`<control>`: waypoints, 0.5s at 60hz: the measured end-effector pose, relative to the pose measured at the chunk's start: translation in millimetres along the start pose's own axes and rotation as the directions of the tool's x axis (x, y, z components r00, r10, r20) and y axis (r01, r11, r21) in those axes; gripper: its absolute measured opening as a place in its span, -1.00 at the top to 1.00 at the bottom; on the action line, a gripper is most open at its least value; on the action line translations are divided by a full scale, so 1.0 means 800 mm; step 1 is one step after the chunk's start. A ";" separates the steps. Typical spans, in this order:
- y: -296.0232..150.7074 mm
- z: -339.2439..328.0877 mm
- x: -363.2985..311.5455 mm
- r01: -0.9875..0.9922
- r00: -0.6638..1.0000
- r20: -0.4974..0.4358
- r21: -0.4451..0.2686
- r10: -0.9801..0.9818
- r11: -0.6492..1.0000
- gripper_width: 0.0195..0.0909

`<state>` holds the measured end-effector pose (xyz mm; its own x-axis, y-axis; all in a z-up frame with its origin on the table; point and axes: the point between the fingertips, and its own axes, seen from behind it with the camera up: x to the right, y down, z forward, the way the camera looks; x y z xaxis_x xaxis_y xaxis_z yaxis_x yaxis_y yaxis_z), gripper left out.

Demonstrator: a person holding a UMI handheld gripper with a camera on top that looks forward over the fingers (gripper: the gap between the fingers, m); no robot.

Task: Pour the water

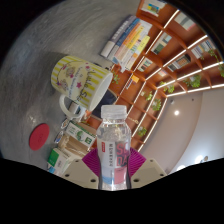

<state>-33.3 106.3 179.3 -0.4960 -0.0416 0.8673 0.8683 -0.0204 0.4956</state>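
— What do we have in the tool [114,168] right now?

— We have a clear plastic water bottle [114,145] standing upright between the two fingers. Its white cap [115,111] is on, and a pink label wraps its lower half. The pink pads [95,161] sit against the bottle on either side, so we read the tool as closed onto it, holding it.

— Is there water in it?

— We see clear liquid through the wall, but we cannot tell the level for sure.

— And where would the water go?

— Just beyond the bottle, up and to the left of it, we see a large mug [84,86] with a yellow and green pattern, its handle toward us. It appears tilted in this wide view; we cannot tell whether it really leans.

— Anything else on the desk [30,70]?

— To the left of the fingers we see a red round lid [39,137], and between it and the bottle some small packets [75,135] with printed faces. The desk itself is pale grey.

— And farther off?

— We see wooden shelves [175,60] lit by strip lights, with books or boxes [128,40] and small green plants on them.
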 end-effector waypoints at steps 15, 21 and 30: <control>-0.024 0.012 0.015 0.170 0.984 -0.053 -0.008 -0.171 0.985 0.57; -0.026 0.011 0.014 0.147 0.988 -0.055 -0.012 -0.147 0.989 0.57; -0.008 0.001 0.014 -0.092 0.995 -0.042 -0.001 0.092 0.996 0.57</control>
<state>-44.4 106.9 186.2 -0.4134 -0.0853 0.9066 0.9104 -0.0176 0.4134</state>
